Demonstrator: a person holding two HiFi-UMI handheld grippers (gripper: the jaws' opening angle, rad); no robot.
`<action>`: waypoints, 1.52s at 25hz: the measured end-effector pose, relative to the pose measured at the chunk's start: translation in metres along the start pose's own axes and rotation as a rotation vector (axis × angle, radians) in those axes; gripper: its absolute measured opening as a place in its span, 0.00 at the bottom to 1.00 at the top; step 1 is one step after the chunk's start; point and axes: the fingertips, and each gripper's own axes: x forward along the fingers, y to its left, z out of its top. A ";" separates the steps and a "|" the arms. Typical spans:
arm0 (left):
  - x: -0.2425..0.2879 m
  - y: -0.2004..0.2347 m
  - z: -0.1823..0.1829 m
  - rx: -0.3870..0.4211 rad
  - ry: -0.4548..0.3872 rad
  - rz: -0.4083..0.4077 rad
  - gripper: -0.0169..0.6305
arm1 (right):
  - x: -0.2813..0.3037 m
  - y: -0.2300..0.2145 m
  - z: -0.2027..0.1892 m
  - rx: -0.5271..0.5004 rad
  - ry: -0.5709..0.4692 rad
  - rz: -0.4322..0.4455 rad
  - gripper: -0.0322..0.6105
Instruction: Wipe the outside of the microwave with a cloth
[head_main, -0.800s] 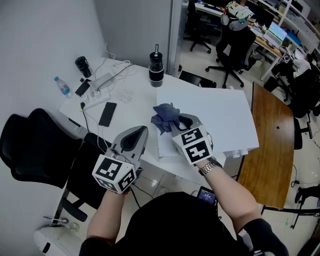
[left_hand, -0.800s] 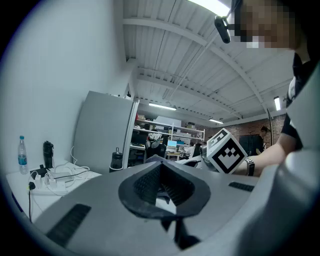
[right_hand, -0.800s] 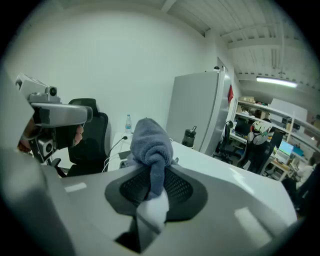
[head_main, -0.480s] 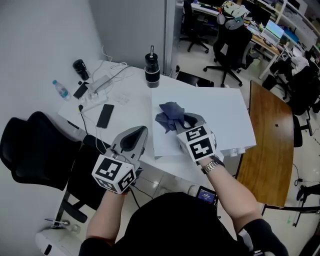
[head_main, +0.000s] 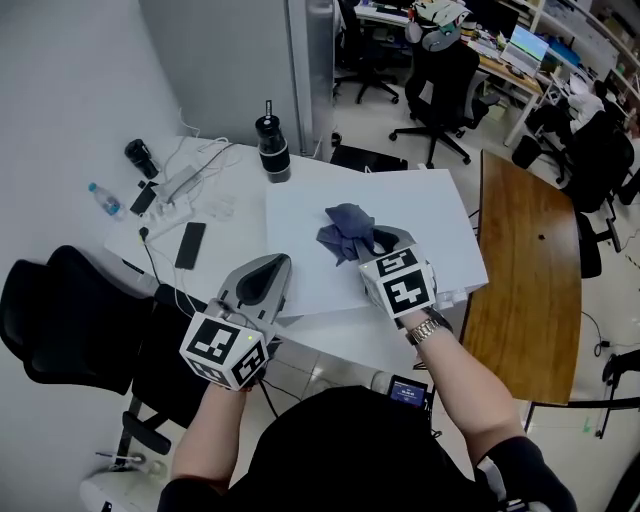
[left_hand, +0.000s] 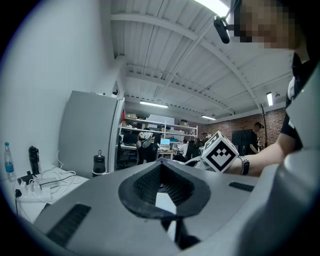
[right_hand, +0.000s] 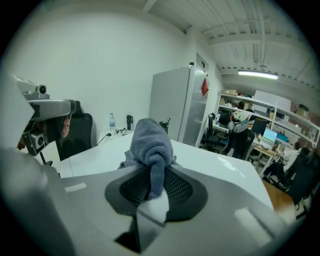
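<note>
Right tool (head_main: 378, 243) is clamping the blue-grey cloth (head_main: 345, 228) – cloth is lying bunched on the white microwave top (head_main: 300, 220). Left tool (head_main: 270, 268) is hovering near its front edge – jaws fully together, empty.

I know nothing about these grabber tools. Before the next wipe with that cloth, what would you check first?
1. Grip: right gripper clamps the cloth: ok.
2. Place: cloth lies over the microwave, on its white top: ok.
3. Pressure: cloth flat against it: cannot tell.
4. Spare hand: left gripper shut, empty, aside: ok.
5. Path: top ahead bare, black flask beyond its edge: ok.
</note>
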 end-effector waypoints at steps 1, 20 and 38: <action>0.005 -0.005 0.000 0.001 0.001 -0.004 0.03 | -0.004 -0.007 -0.003 0.005 0.001 -0.004 0.17; 0.083 -0.109 0.002 0.044 0.052 -0.051 0.03 | -0.070 -0.136 -0.058 0.087 -0.013 -0.062 0.17; 0.130 -0.173 -0.009 0.070 0.120 -0.049 0.03 | -0.107 -0.230 -0.095 0.187 -0.088 -0.098 0.17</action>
